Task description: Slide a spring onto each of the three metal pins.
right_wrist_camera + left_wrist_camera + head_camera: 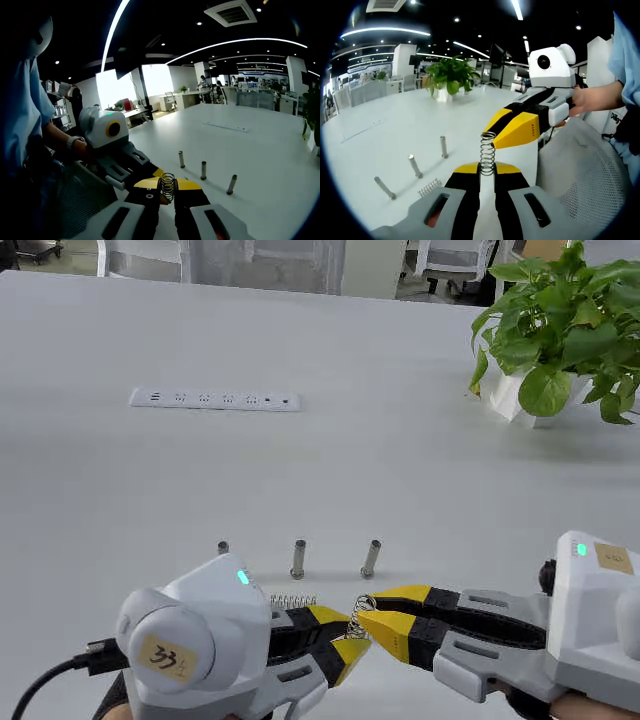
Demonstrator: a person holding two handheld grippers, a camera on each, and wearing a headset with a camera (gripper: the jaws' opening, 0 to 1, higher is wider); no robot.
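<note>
Spring (488, 152): held up off the worktop (400, 470) between the two sets of jaws, on my side of the row of pins.
Left gripper (488, 167): its jaws are narrow and nipped on the spring's lower coils, so the rest stands out past the tips.
Right gripper (168, 186): its tips meet the spring's free end, which its own view sees end-on as a ring. I cannot tell whether these jaws pinch it or only touch it.
Handling: I judge the spring very light. It is thin wire that gives along its length and would kink easily if squeezed hard from the side. The round coils look apt to roll or ping out of the jaws.
Where to hold: I would take it lightly by a few coils at one end. That leaves the other end's bore clear to go over a pin top.
Pins (298, 559): three stand upright in a row, set apart from one another. All are bare, so no spring is on yet. They look stiff, but I cannot tell whether they are fixed to the worktop.
Spare spring (293, 601): it lies on its side on the worktop, just in front of the middle pin and close to the left gripper.
Containers: a white pot (512, 398) at the far right holds a leafy plant (560, 320). It is well apart from the work and holds nothing for the task.
</note>
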